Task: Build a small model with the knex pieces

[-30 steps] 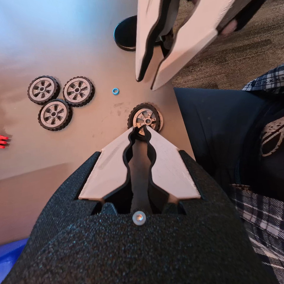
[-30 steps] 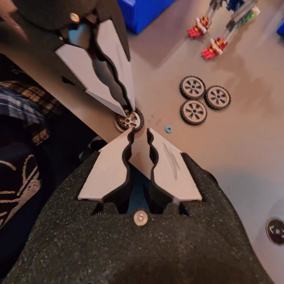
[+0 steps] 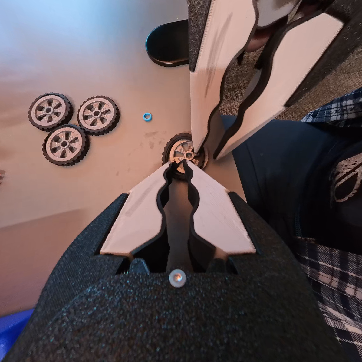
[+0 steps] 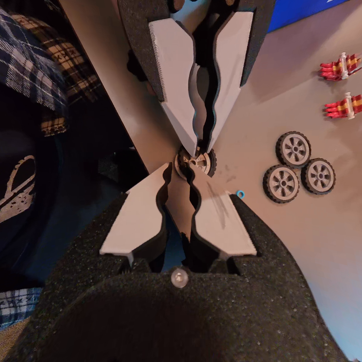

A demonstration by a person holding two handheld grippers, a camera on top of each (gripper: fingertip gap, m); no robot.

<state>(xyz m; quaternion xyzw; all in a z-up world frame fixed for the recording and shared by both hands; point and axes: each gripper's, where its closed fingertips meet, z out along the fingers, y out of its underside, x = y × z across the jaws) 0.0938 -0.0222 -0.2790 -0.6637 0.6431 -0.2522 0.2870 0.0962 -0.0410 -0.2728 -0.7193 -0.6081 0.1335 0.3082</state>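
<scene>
A grey-spoked wheel with a black tyre point(image 3: 183, 151) sits near the table's edge, slightly tilted; it also shows in the right wrist view point(image 4: 203, 163). My left gripper point(image 3: 178, 164) is shut on its near rim. My right gripper point(image 4: 179, 168) comes from the opposite side, jaws narrow. One fingertip rests on the wheel's face and the other is outside the tyre, so it clamps the far rim. Each gripper shows in the other's view: the right one point(image 3: 206, 154) and the left one point(image 4: 202, 149).
Three more wheels point(image 3: 64, 145) lie in a cluster on the table point(image 3: 117, 195), with a small blue ring point(image 3: 147, 117) beside them. Two red toy parts point(image 4: 340, 108), a blue bin point(image 4: 305, 13) and a black round disc point(image 3: 166, 49) are farther off. A seated person's lap is beyond the table edge. My left and right fingertips are right by each other.
My right gripper has come down from above onto the wheel's far rim and its jaws have narrowed. My left gripper has kept its grip on the near rim.
</scene>
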